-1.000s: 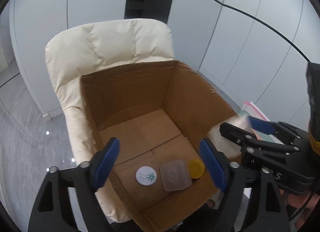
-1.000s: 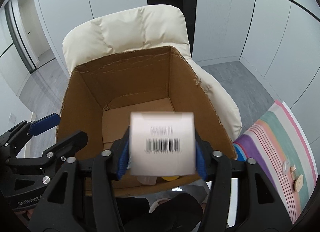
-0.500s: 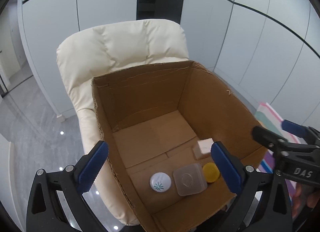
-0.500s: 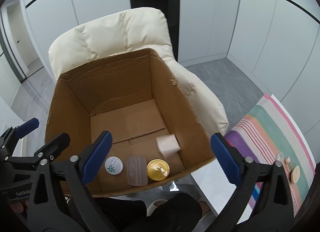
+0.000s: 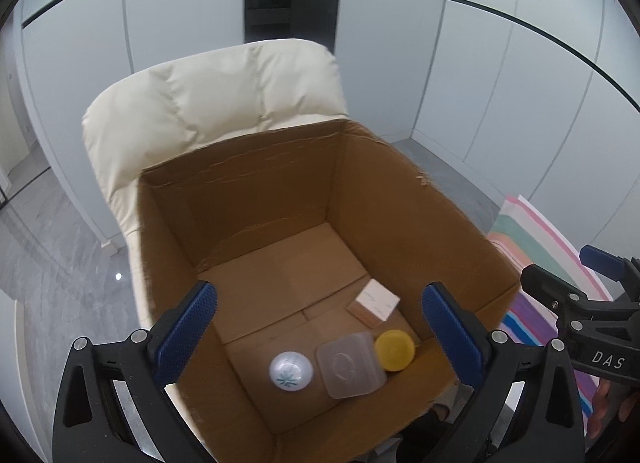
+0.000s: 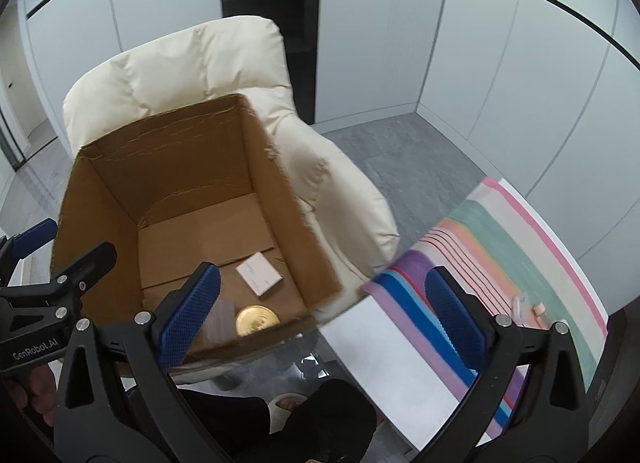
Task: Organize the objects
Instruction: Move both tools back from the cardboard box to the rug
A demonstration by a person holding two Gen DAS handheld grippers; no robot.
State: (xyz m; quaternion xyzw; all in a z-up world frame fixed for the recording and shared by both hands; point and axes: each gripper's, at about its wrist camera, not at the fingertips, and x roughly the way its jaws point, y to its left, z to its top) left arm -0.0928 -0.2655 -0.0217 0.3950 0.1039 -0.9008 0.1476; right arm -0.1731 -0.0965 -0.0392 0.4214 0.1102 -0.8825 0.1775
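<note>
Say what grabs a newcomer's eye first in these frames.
The open cardboard box sitting on a cream padded chair, with four small things on its floor: a white box, yellow lid, clear container, white round lid. To its right, a striped mat.

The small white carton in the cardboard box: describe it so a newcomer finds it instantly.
Find the open cardboard box on the cream armchair. On its floor, by the right wall, lies the small white carton, the only squared, opaque item beside round lids and a clear tub.
</note>
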